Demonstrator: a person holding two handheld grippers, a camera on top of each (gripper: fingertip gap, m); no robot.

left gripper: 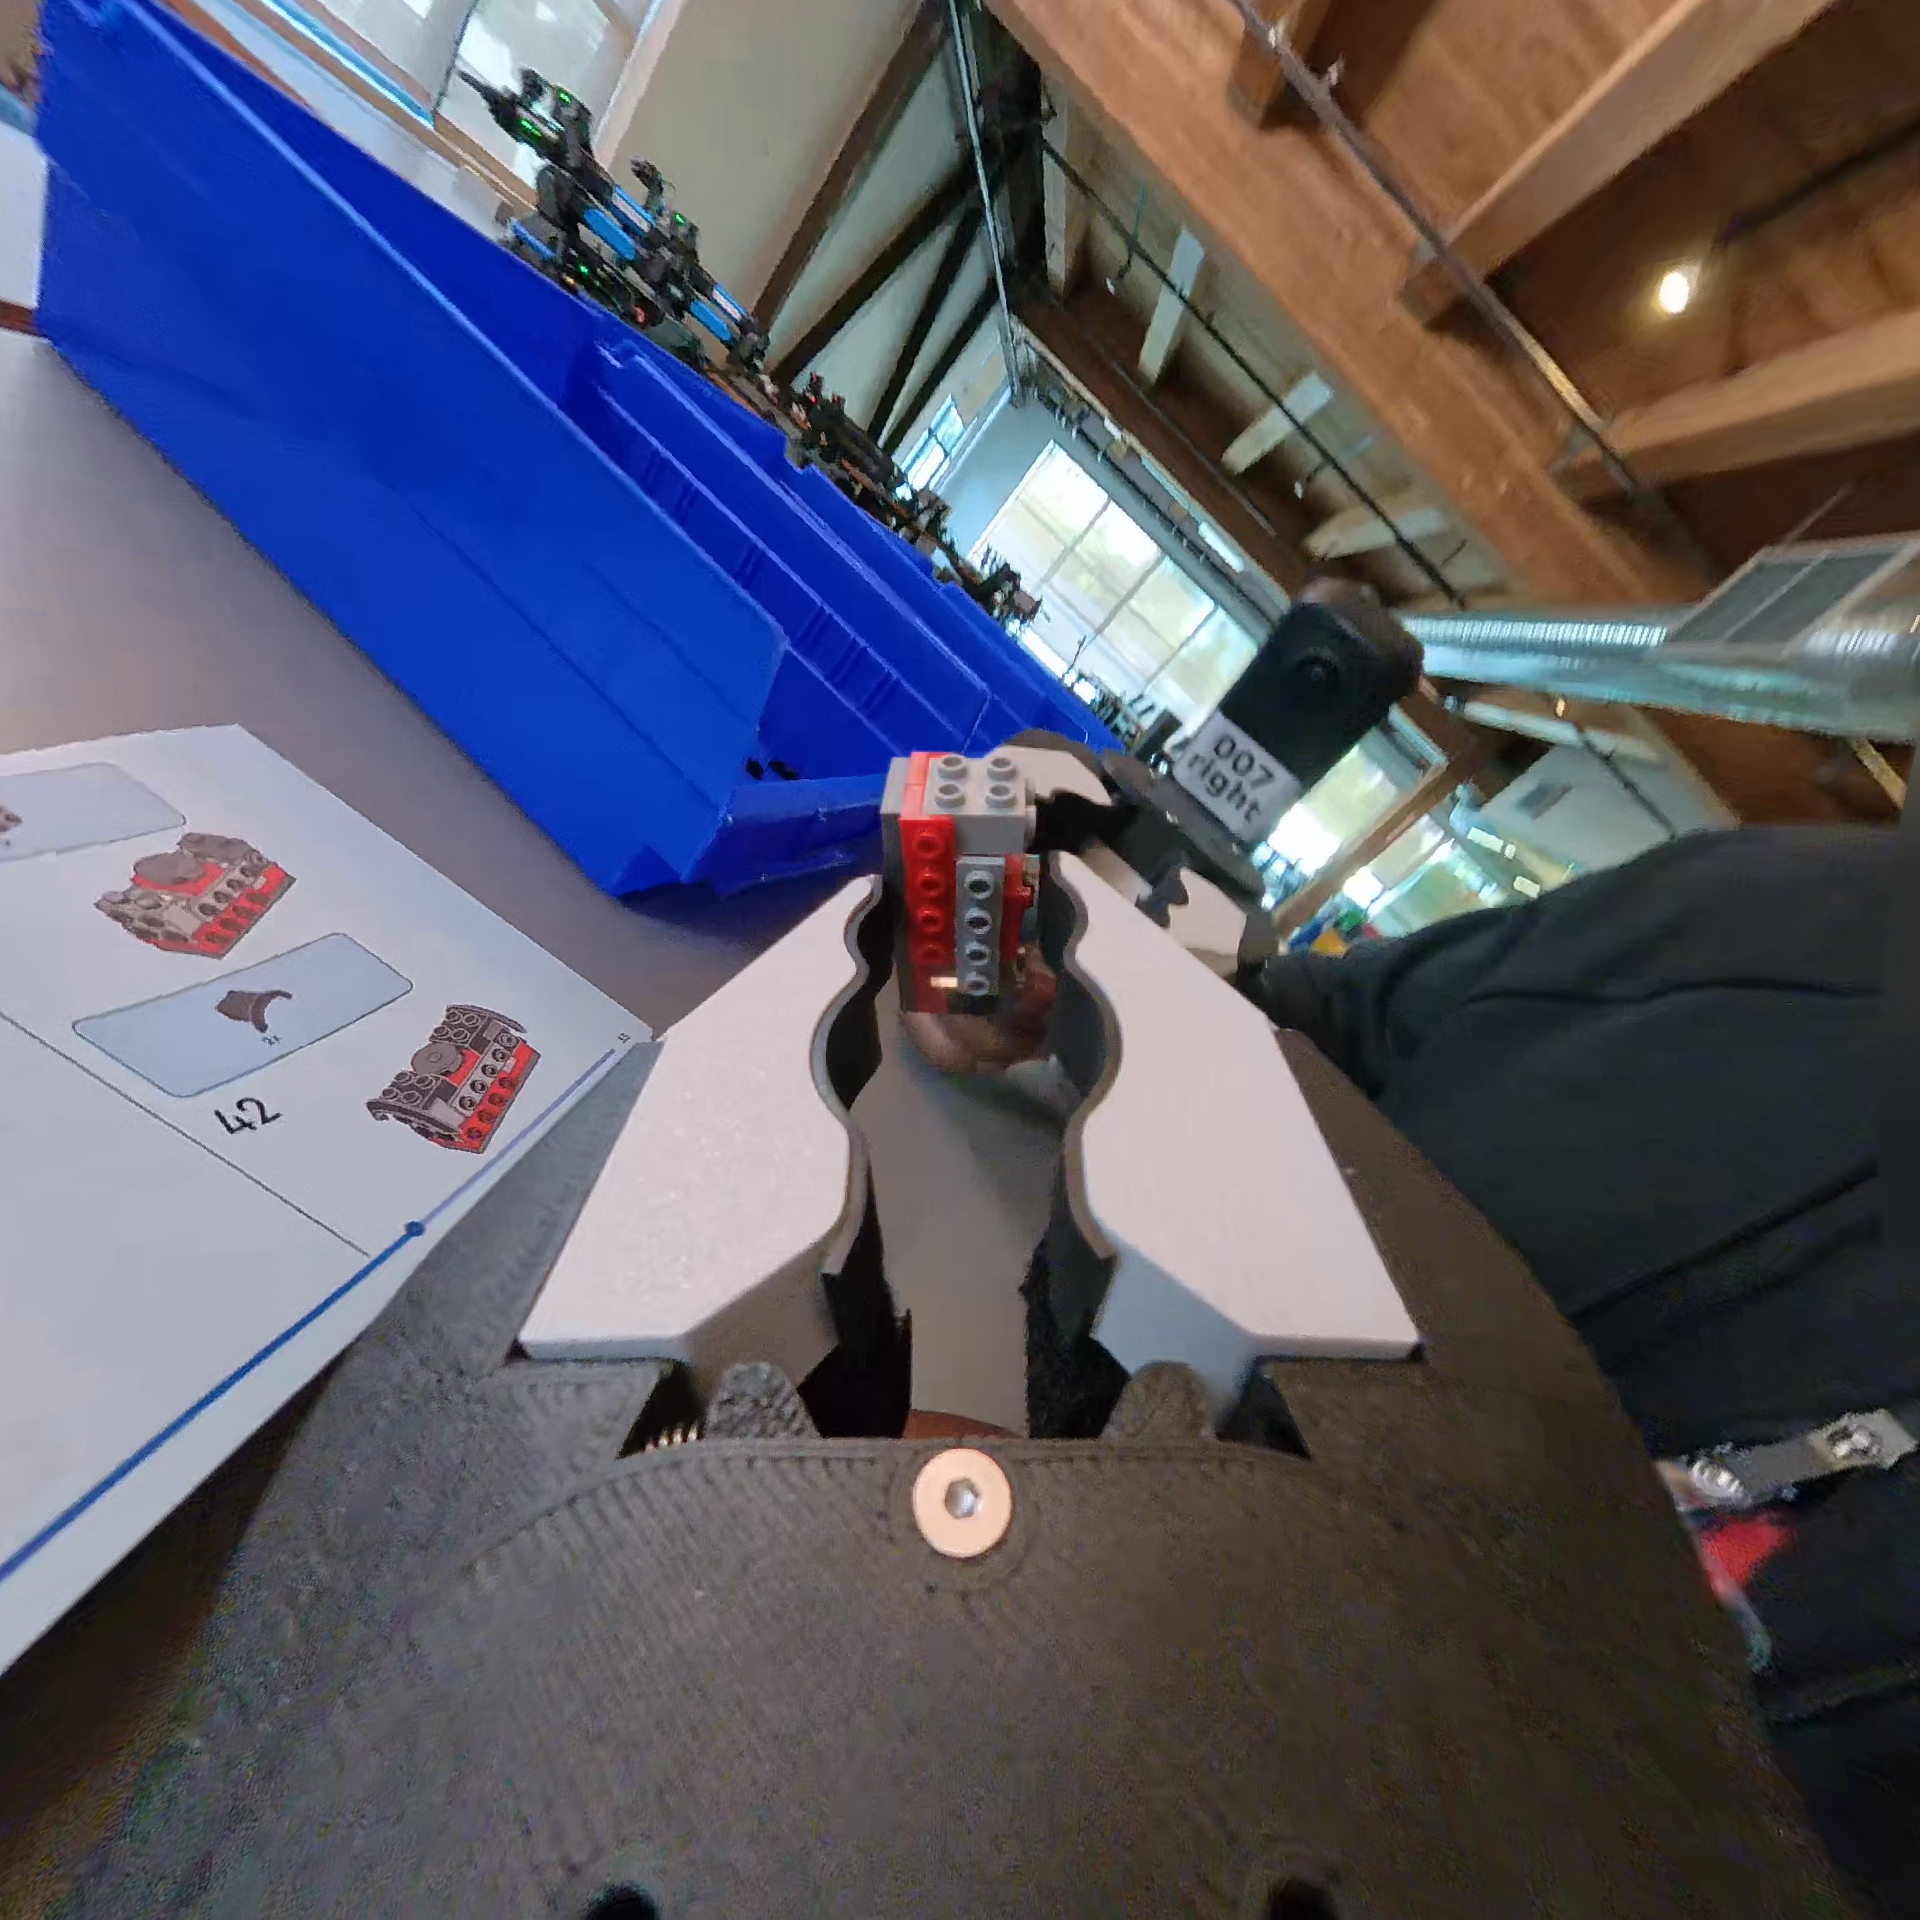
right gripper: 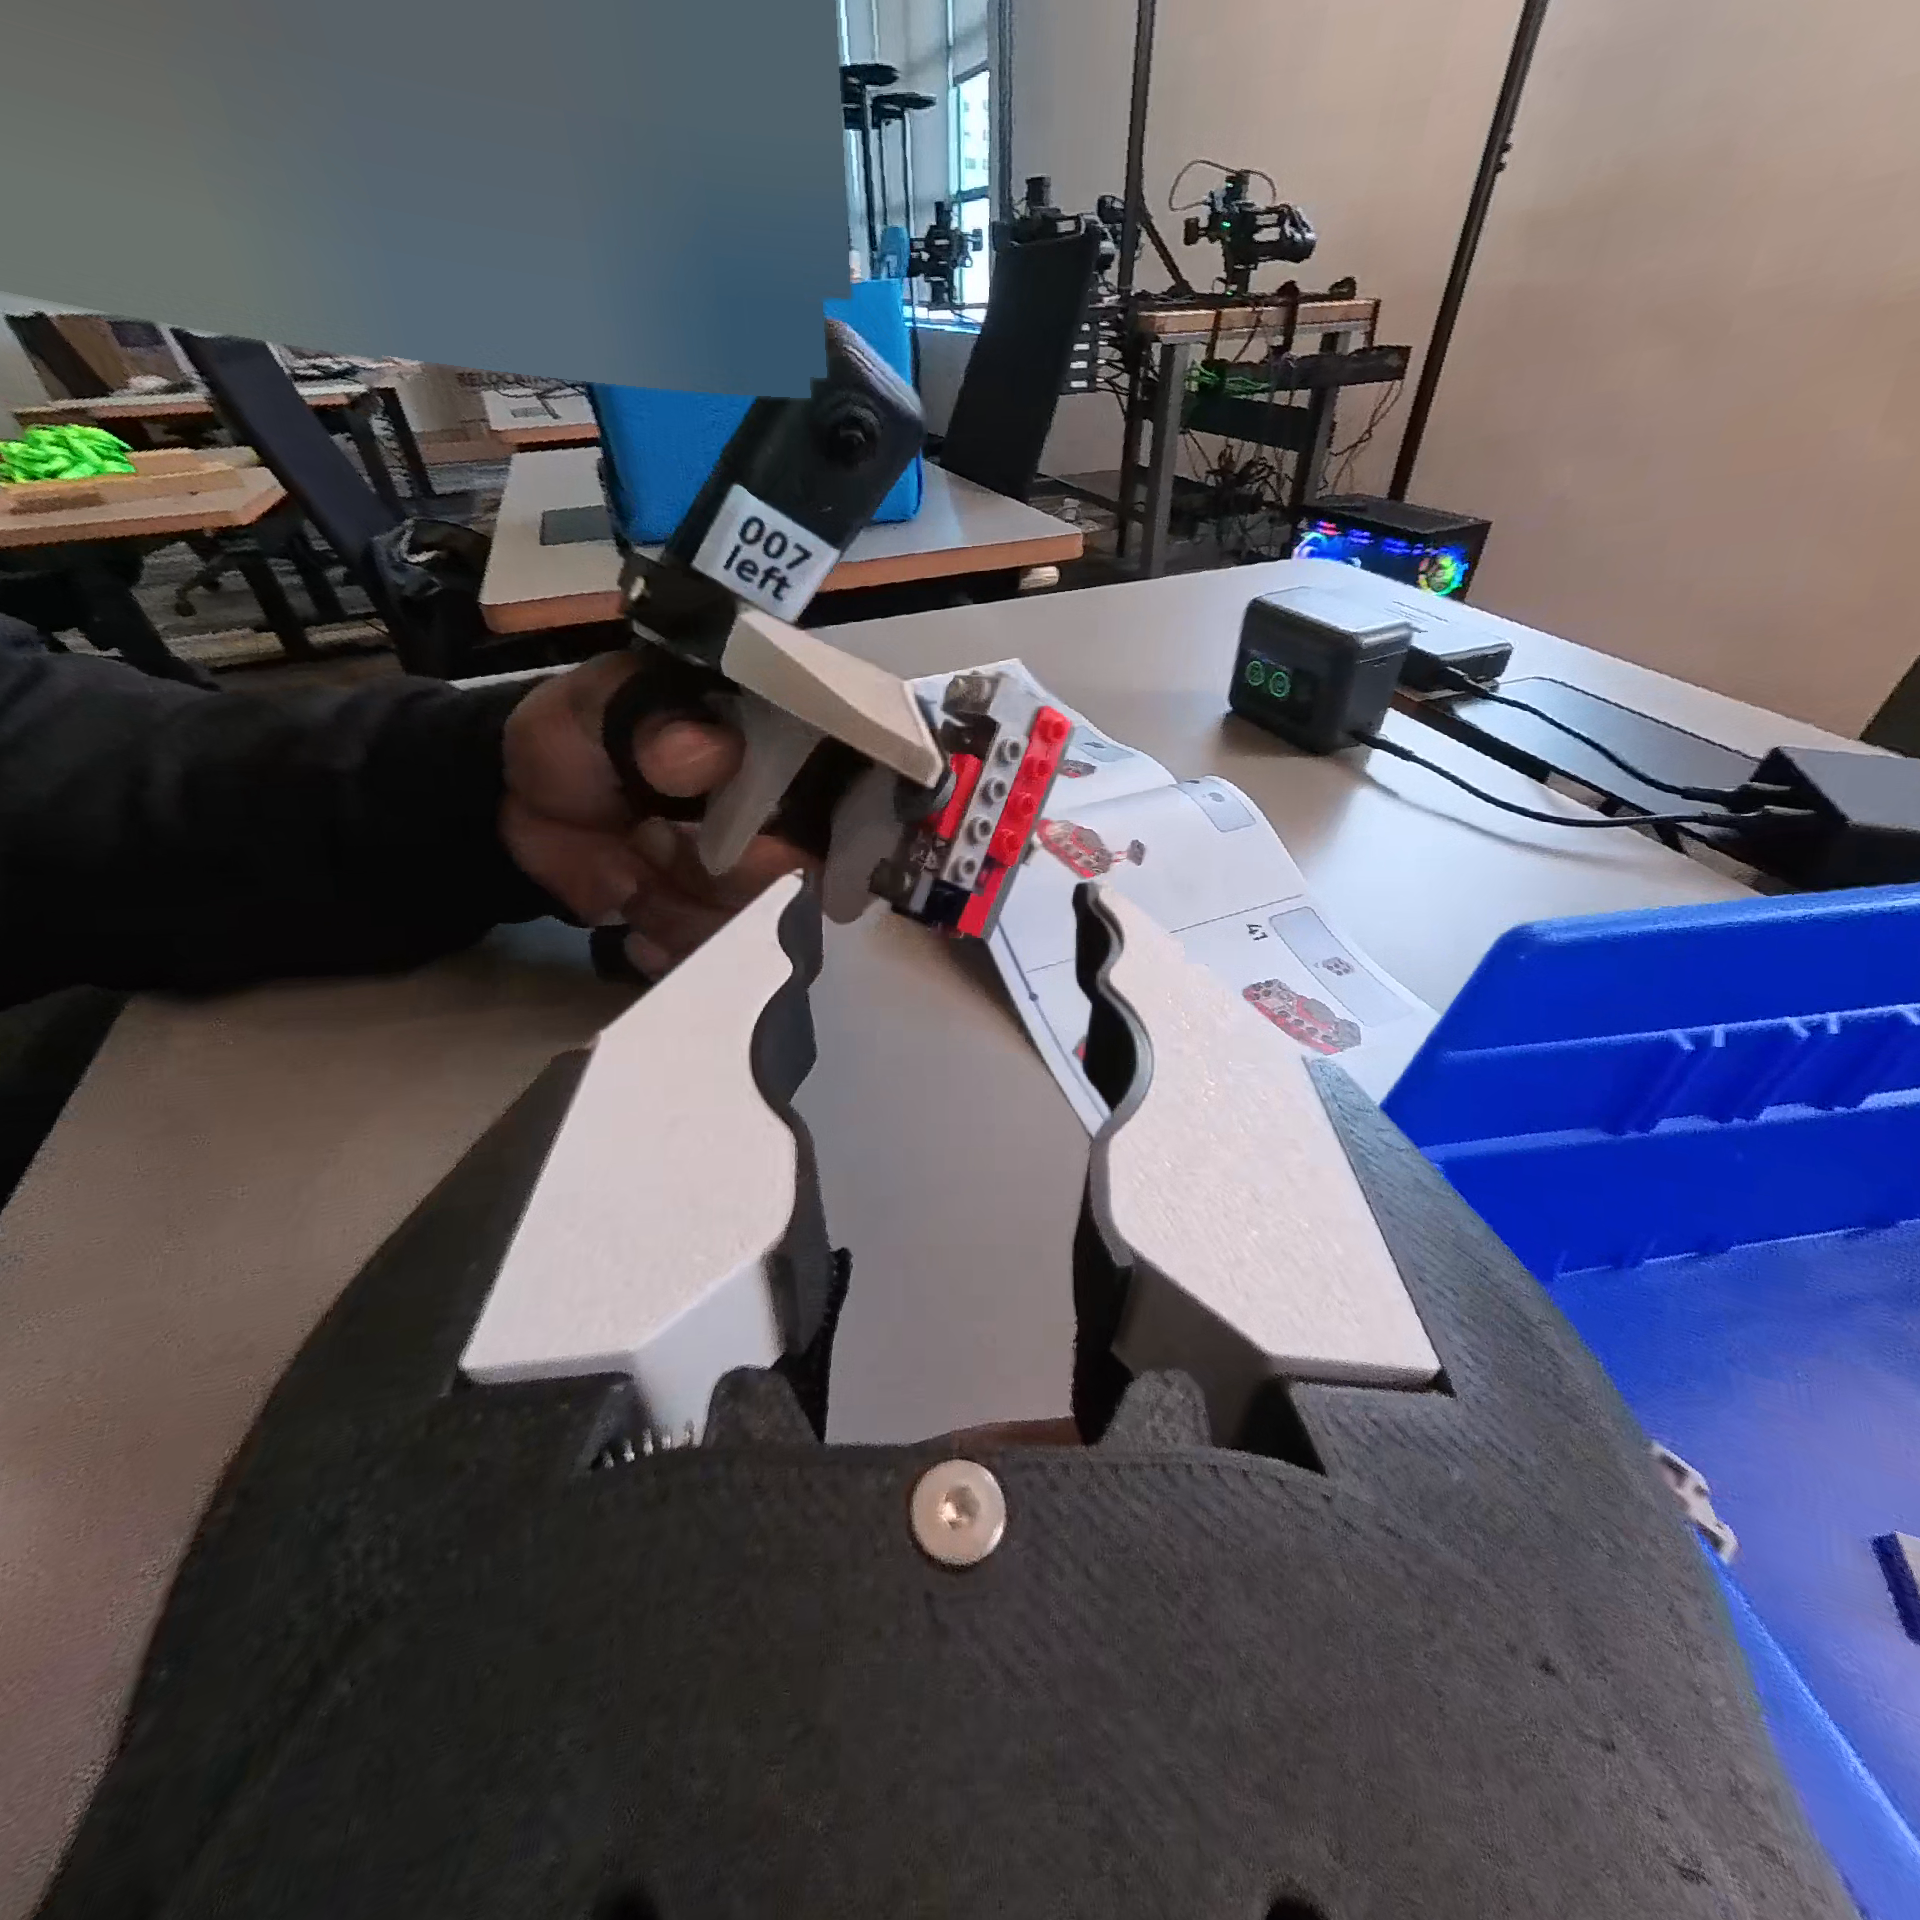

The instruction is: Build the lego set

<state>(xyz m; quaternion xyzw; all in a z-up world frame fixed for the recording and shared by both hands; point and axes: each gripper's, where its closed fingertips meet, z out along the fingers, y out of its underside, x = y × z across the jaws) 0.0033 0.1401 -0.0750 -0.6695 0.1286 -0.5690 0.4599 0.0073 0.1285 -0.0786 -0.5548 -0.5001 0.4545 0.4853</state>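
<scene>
My left gripper [left gripper: 961, 920] is shut on a small red, grey and black lego assembly [left gripper: 951, 894] and holds it tilted above the table. The same assembly [right gripper: 987, 821] shows in the right wrist view, clamped in the left gripper [right gripper: 914, 821], which a hand holds. My right gripper [right gripper: 940, 904] is open and empty, just below and in front of the assembly, not touching it. In the left wrist view the right gripper [left gripper: 1153, 842] shows partly behind the assembly. The open instruction booklet [left gripper: 260, 1039] lies on the table; it also shows in the right wrist view [right gripper: 1195, 883].
A blue plastic bin [left gripper: 416, 468] stands on the grey table [left gripper: 156, 571] behind the booklet; it fills the right side of the right wrist view [right gripper: 1662, 1143]. A black charger box [right gripper: 1320, 675] with cables sits at the table's far right. A dark sleeve [left gripper: 1610, 1091] is at right. Both grippers' tips are close together, under 4 cm apart.
</scene>
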